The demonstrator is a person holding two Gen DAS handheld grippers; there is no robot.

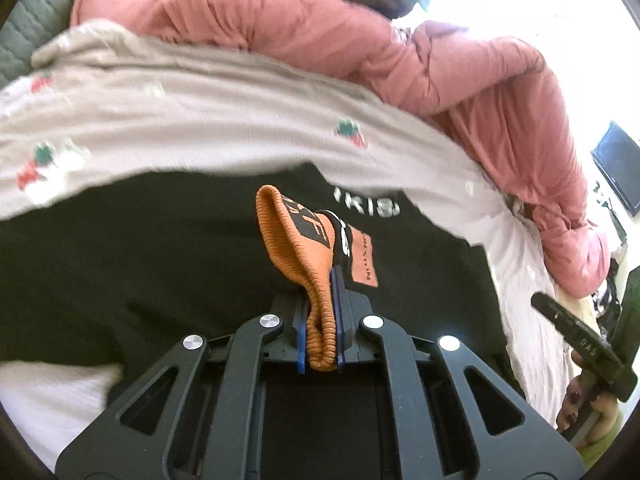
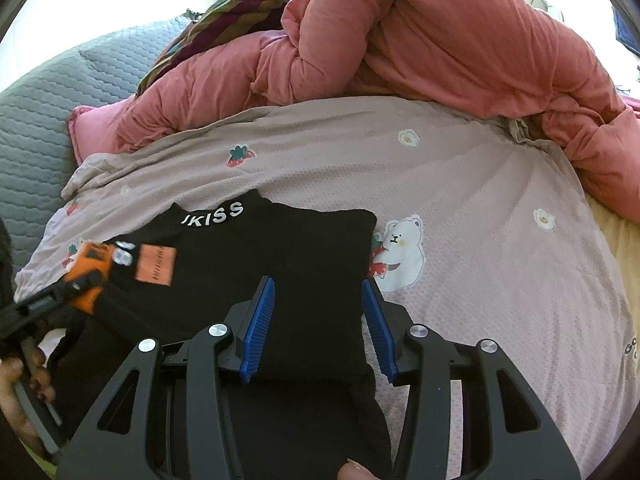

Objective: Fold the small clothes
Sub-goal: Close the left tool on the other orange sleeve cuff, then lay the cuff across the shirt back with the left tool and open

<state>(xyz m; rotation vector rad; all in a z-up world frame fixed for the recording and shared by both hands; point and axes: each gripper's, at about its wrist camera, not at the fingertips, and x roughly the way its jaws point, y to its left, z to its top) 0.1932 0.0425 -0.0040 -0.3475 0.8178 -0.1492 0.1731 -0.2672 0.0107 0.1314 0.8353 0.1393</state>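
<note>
A small black top (image 2: 280,256) with white "KISS" lettering on the collar and an orange patch lies on a pink sheet; it also shows in the left wrist view (image 1: 160,248). My left gripper (image 1: 322,320) is shut on the top's orange ribbed cuff (image 1: 296,240), held above the black fabric. In the right wrist view the left gripper (image 2: 76,288) shows at the left with the orange cuff (image 2: 90,268). My right gripper (image 2: 318,312) is open, its blue pads (image 2: 260,324) spread over the top's right part, holding nothing.
The pink sheet (image 2: 460,184) with bear and strawberry prints covers the bed. A bunched salmon quilt (image 2: 440,36) lies behind it, a striped cloth (image 2: 224,16) and grey quilted cover (image 2: 80,92) at the back left. The right gripper's body (image 1: 580,344) shows at the left view's right edge.
</note>
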